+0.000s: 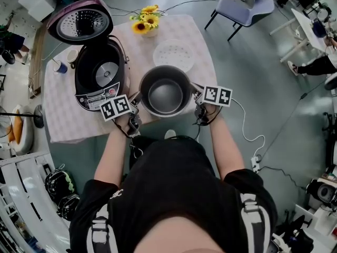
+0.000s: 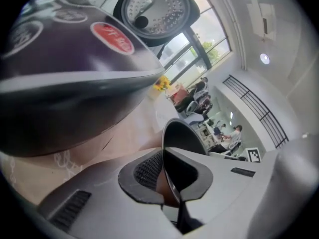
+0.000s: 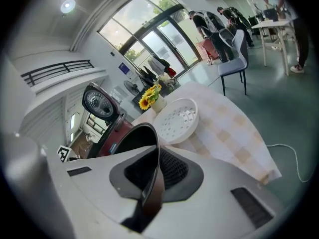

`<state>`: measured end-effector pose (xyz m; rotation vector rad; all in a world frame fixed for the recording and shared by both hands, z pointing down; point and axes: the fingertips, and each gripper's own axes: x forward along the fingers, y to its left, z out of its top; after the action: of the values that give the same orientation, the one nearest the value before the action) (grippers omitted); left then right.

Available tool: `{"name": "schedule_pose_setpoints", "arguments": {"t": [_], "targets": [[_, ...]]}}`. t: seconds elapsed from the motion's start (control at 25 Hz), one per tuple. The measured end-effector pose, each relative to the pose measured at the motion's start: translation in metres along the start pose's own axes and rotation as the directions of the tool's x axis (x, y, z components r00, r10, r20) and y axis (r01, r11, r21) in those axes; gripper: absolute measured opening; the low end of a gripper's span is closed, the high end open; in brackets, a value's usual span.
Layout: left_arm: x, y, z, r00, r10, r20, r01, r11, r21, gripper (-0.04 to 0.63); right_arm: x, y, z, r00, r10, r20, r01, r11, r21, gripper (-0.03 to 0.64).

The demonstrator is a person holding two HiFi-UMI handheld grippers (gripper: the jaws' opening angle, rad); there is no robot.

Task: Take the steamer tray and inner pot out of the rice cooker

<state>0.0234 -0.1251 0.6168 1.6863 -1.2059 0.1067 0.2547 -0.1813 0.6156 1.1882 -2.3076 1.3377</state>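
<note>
The dark metal inner pot hangs over the table's front part, to the right of the rice cooker. My left gripper is shut on the pot's left rim, and my right gripper is shut on its right rim. The cooker stands open with its lid raised, its cavity bare down to the heating plate. The white perforated steamer tray lies on the tablecloth behind the pot, and shows again as the tray in the right gripper view.
A vase of sunflowers stands at the table's far edge. A small cup sits left of the cooker. A chair stands beyond the table at the right. Cables trail on the floor at the right.
</note>
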Motion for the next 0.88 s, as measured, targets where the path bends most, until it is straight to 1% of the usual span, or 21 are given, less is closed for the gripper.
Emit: {"name": "schedule_pose_setpoints", "arguments": {"t": [0.12, 0.16, 0.2, 0.24, 0.28, 0.36, 0.4, 0.48, 0.52, 0.6, 0.64, 0.68, 0.72, 0.76, 0.8, 0.84, 0.88], "targets": [[0.005, -0.003, 0.003, 0.999, 0.038, 0.02, -0.041, 0.992, 0.121, 0.014, 0.001, 0.0, 0.003, 0.998, -0.058, 0.04, 0.062, 0.989, -0.133, 0.017], [0.006, -0.003, 0.005, 0.998, 0.059, 0.031, -0.064, 0.984, 0.165, 0.014, 0.001, 0.001, 0.004, 0.995, -0.081, 0.061, 0.091, 0.978, -0.187, 0.017], [0.005, -0.003, 0.008, 0.995, 0.086, 0.05, -0.095, 0.972, 0.216, 0.015, 0.001, 0.003, 0.005, 0.991, -0.103, 0.09, 0.122, 0.962, -0.243, 0.017], [0.004, -0.002, 0.012, 0.99, 0.118, 0.079, -0.135, 0.952, 0.274, 0.018, 0.0, 0.005, 0.008, 0.984, -0.124, 0.125, 0.156, 0.942, -0.299, 0.017], [0.002, -0.003, 0.016, 0.983, 0.146, 0.115, -0.177, 0.925, 0.335, 0.023, -0.001, 0.007, 0.011, 0.977, -0.139, 0.162, 0.189, 0.917, -0.35, 0.018], [-0.005, -0.01, 0.026, 0.964, 0.175, 0.198, -0.248, 0.857, 0.452, 0.034, -0.006, 0.015, 0.02, 0.961, -0.14, 0.239, 0.232, 0.877, -0.421, 0.018], [-0.009, -0.017, 0.032, 0.954, 0.173, 0.243, -0.276, 0.822, 0.497, 0.04, -0.009, 0.022, 0.027, 0.952, -0.122, 0.279, 0.239, 0.867, -0.438, 0.018], [-0.023, -0.034, 0.048, 0.927, 0.141, 0.347, -0.324, 0.767, 0.554, 0.046, -0.019, 0.041, 0.045, 0.93, -0.067, 0.362, 0.24, 0.857, -0.457, 0.018], [-0.033, -0.046, 0.057, 0.907, 0.114, 0.406, -0.349, 0.743, 0.571, 0.046, -0.026, 0.054, 0.056, 0.913, -0.037, 0.406, 0.243, 0.849, -0.469, 0.018], [-0.058, -0.072, 0.078, 0.851, 0.047, 0.523, -0.402, 0.699, 0.591, 0.044, -0.044, 0.084, 0.078, 0.869, 0.026, 0.494, 0.262, 0.822, -0.505, 0.018], [-0.072, -0.085, 0.088, 0.821, 0.011, 0.571, -0.423, 0.684, 0.594, 0.044, -0.054, 0.1, 0.088, 0.842, 0.061, 0.535, 0.275, 0.805, -0.525, 0.018], [-0.086, -0.097, 0.096, 0.793, -0.022, 0.609, -0.436, 0.678, 0.592, 0.044, -0.066, 0.116, 0.097, 0.815, 0.096, 0.572, 0.288, 0.789, -0.542, 0.017], [-0.099, -0.106, 0.103, 0.767, -0.05, 0.639, -0.443, 0.679, 0.585, 0.041, -0.077, 0.132, 0.105, 0.788, 0.129, 0.602, 0.298, 0.776, -0.556, 0.015], [-0.111, -0.114, 0.109, 0.745, -0.07, 0.664, -0.447, 0.686, 0.574, 0.028, -0.088, 0.146, 0.112, 0.765, 0.159, 0.624, 0.302, 0.767, -0.566, 0.005], [-0.122, -0.119, 0.114, 0.725, -0.085, 0.683, -0.448, 0.696, 0.562, 0.02, -0.097, 0.158, 0.117, 0.748, 0.182, 0.638, 0.302, 0.762, -0.572, 0.0], [-0.132, -0.123, 0.118, 0.709, -0.093, 0.699, -0.449, 0.704, 0.55, 0.014, -0.104, 0.168, 0.12, 0.739, 0.197, 0.644, 0.301, 0.759, -0.577, -0.002], [-0.14, -0.126, 0.12, 0.698, -0.097, 0.71, -0.451, 0.711, 0.54, 0.009, -0.109, 0.175, 0.121, 0.734, 0.203, 0.648, 0.303, 0.755, -0.581, -0.002]]}}
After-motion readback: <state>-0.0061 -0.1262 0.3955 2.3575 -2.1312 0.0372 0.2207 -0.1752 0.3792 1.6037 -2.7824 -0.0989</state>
